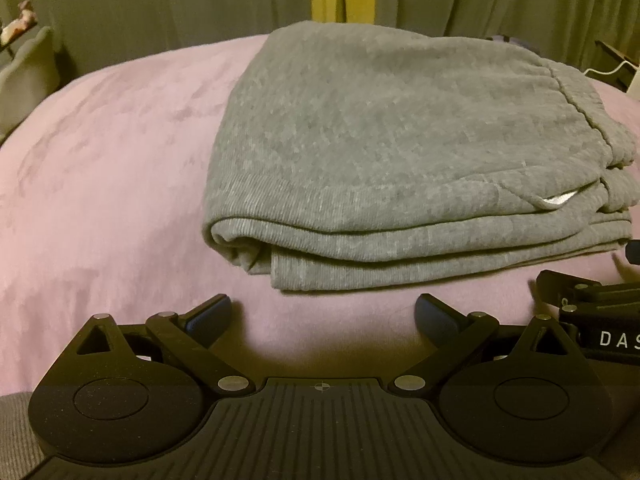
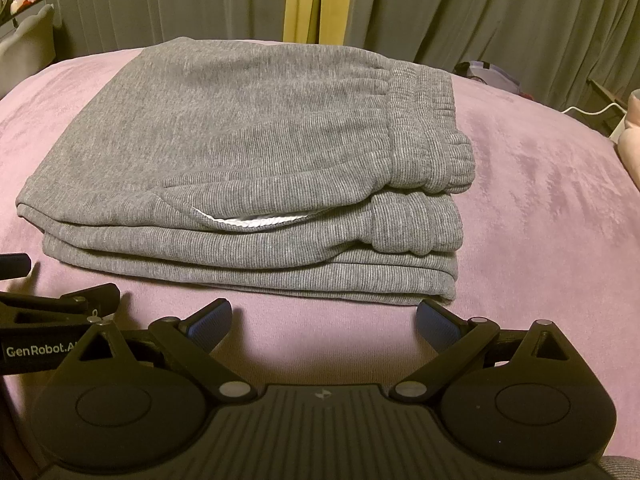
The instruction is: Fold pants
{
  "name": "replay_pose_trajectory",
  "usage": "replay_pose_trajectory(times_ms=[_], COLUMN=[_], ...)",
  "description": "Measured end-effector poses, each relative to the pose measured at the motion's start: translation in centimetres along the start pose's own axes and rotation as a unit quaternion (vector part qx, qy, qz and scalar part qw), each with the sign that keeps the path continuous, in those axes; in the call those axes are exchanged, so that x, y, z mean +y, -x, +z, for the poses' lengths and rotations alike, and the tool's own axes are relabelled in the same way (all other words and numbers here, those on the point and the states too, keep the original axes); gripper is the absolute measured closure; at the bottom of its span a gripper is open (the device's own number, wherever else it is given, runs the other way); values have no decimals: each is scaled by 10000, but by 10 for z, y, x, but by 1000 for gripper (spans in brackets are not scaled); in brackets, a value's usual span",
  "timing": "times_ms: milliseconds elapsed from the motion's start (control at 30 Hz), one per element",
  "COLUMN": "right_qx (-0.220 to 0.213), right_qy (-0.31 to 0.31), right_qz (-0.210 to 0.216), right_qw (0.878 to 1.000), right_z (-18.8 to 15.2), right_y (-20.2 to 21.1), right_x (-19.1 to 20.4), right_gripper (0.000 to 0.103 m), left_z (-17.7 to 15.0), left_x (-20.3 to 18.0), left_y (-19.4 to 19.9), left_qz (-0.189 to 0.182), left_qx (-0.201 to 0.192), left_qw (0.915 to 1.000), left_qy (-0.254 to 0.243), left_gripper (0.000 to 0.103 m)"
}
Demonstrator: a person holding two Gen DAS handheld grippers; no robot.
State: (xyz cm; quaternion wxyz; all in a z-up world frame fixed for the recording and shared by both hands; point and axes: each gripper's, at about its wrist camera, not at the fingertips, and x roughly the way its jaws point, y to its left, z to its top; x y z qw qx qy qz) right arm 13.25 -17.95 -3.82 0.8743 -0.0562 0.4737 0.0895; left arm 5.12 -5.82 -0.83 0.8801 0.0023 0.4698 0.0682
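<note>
Grey sweatpants (image 1: 380, 152) lie folded into a thick stack on a pink bed cover (image 1: 100, 160). In the right wrist view the same pants (image 2: 240, 160) show their ribbed waistband (image 2: 428, 132) at the right and a white pocket lining (image 2: 256, 222) peeking out at the front. My left gripper (image 1: 323, 314) is open just short of the stack's near edge, with nothing between its blue-padded fingers. My right gripper (image 2: 324, 320) is also open and empty, close to the stack's front right corner. Each gripper shows at the edge of the other's view.
The pink bed cover (image 2: 540, 220) spreads around the pants on all sides. Grey curtains (image 2: 440, 4) with a yellow gap hang behind the bed. A dark bag (image 2: 488, 74) and a white cable (image 2: 592, 112) sit at the far right, and a chair back (image 1: 28, 68) at the far left.
</note>
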Motion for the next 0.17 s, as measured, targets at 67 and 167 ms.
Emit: replay_pose_trajectory(times_ms=[67,167], right_qx=[7,7], right_qy=[0,5], right_qz=[-6,1], right_qw=[10000,10000], right_z=[0,0], right_y=[0,1], right_x=[0,0], right_gripper=[4,4], left_z=[-1,-2], left_x=[-1,-2], left_y=[1,4], left_qz=[29,151], left_qx=[-54,-173], left_qw=[10000,9997], left_qy=[-40,-93], left_gripper=[1,1])
